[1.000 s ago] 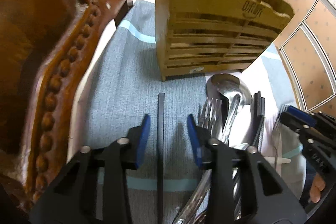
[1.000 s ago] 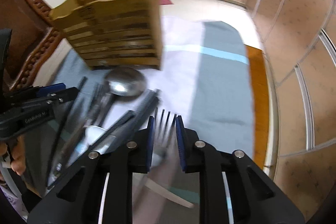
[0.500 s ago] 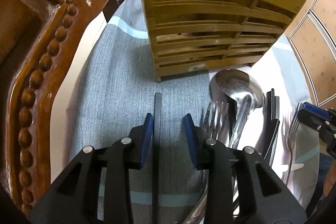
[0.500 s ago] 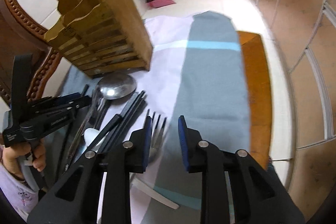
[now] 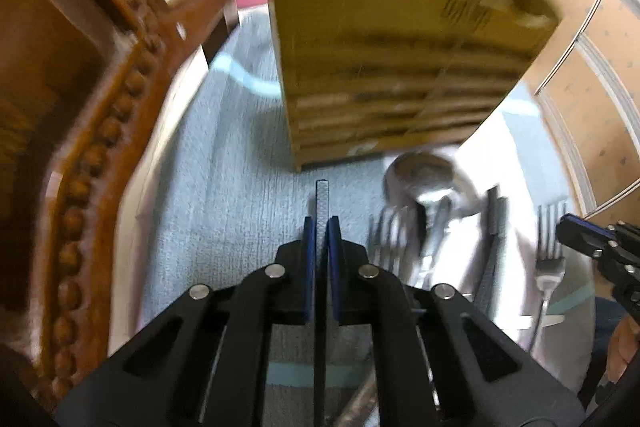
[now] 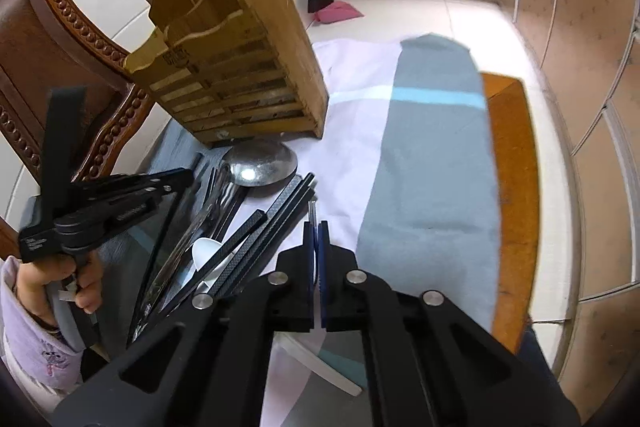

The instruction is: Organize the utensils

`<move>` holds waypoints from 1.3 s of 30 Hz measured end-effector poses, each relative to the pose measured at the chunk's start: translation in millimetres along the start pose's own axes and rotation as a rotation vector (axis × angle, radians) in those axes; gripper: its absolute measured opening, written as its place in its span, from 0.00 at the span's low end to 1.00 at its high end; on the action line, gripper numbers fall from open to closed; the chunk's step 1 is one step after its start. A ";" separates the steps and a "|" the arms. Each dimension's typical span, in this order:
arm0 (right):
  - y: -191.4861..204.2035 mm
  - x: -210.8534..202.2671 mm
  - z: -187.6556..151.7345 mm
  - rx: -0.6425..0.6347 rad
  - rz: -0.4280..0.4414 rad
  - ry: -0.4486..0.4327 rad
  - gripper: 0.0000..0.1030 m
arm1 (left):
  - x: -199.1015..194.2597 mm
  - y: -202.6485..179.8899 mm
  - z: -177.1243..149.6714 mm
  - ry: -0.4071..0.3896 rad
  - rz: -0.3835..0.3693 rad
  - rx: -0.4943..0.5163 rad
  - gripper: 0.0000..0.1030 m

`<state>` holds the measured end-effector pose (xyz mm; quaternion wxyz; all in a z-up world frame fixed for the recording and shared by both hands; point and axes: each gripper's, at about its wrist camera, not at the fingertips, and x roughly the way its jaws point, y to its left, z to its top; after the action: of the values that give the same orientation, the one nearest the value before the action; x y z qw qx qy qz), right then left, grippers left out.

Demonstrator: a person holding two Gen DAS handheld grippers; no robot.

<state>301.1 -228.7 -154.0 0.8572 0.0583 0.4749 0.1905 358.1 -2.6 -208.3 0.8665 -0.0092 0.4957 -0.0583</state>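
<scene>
My left gripper [image 5: 321, 223] is shut on a black chopstick [image 5: 321, 197] that points at the base of the wooden utensil holder [image 5: 384, 67]. My right gripper [image 6: 316, 227] is shut on a fork [image 6: 312, 211], held edge-on with only its tines showing past the pads; the same fork [image 5: 550, 255] and gripper [image 5: 592, 239] show in the left wrist view. A steel ladle [image 6: 260, 167], more forks [image 5: 390, 235], black chopsticks [image 6: 276, 219] and a white spoon [image 6: 206, 251] lie in a pile in front of the holder [image 6: 236, 59].
A carved wooden chair [image 5: 80, 115] stands close on the left of the grey-and-white cloth [image 6: 432, 155]. The orange table edge [image 6: 516, 187] runs along the right. A broom and pink cloth [image 6: 332, 7] lie on the floor beyond.
Both grippers have closed: the left on the black chopstick that lay between its fingers, the right on the fork. The fork is now turned edge-on.
</scene>
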 end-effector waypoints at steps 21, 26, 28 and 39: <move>83.2 -137.6 18.0 -0.219 -0.279 -0.374 0.02 | -207.1 9.1 -14.4 -0.478 0.016 -0.051 0.06; 102.2 -151.0 34.1 -0.273 -0.356 -0.462 0.02 | -240.7 3.7 -0.7 -0.562 0.041 -0.032 0.06; 107.1 -155.1 44.7 -0.288 -0.388 -0.515 0.02 | -253.8 2.1 7.2 -0.596 0.042 -0.030 0.06; 118.5 -153.6 115.0 -0.291 -0.486 -0.733 0.02 | -279.1 12.9 90.9 -0.770 -0.016 -0.123 0.06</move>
<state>292.0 -169.0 63.2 0.9876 -0.1120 0.1089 0.0156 297.4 37.2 76.5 0.9864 -0.0862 0.1369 -0.0277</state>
